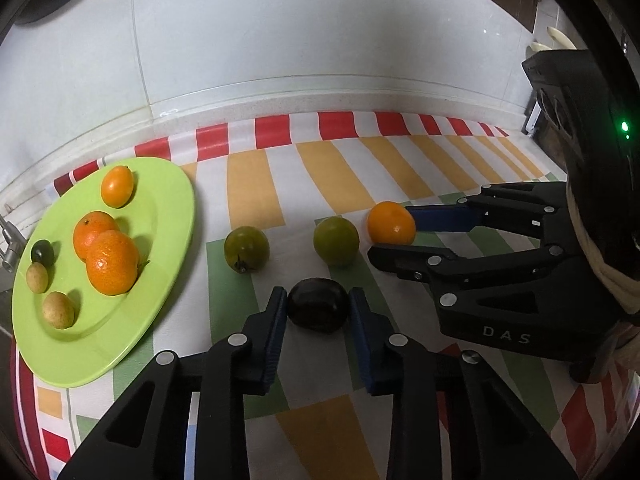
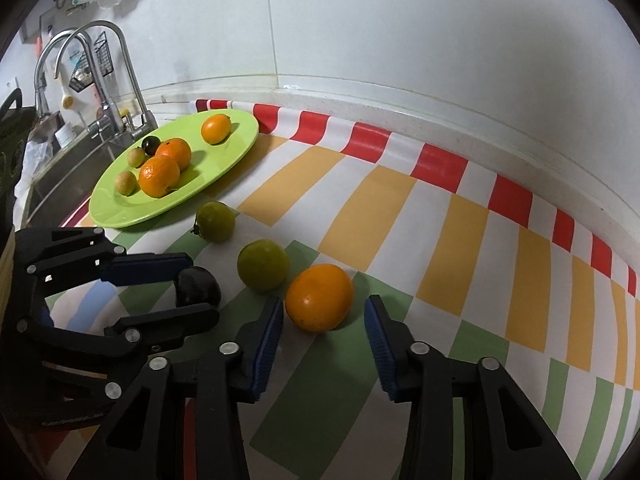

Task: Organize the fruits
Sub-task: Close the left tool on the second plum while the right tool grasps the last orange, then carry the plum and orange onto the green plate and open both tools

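A green plate [image 1: 168,216] [image 2: 240,140] holds several oranges and small fruits. On the striped cloth lie two green fruits [image 1: 246,249] [image 1: 336,241], an orange [image 1: 391,223] [image 2: 319,297] and a dark fruit [image 1: 318,310] [image 2: 198,288]. My left gripper [image 1: 318,300] [image 2: 196,286] has its pads on both sides of the dark fruit, which rests on the cloth. My right gripper [image 2: 324,312] [image 1: 394,226] is open around the orange, with a gap on the right side.
A sink and steel faucet [image 2: 120,80] stand left of the plate. A white tiled wall [image 1: 320,40] runs behind the counter. The striped cloth [image 2: 440,240] stretches to the right.
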### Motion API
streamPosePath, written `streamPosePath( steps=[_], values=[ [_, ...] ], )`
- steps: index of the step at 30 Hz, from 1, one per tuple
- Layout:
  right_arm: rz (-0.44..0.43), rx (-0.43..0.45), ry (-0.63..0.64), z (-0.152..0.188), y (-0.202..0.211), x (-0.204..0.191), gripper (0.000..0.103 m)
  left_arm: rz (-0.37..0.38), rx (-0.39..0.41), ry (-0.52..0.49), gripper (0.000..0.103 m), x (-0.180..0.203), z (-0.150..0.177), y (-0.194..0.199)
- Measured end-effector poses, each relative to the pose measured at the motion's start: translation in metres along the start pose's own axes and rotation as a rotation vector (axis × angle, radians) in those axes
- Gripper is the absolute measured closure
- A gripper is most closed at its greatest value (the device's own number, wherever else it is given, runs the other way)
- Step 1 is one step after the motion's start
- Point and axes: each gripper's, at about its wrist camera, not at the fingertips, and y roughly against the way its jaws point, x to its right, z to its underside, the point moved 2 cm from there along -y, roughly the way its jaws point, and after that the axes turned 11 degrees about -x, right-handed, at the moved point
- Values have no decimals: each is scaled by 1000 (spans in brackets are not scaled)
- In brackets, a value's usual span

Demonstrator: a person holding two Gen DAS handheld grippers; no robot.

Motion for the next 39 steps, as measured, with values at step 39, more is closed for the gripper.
streamPosePath(
  steps=[39],
  values=[
    [13,187,-29,-7,97,-57,69,-61,210,102,72,-28,19,114]
  ],
)
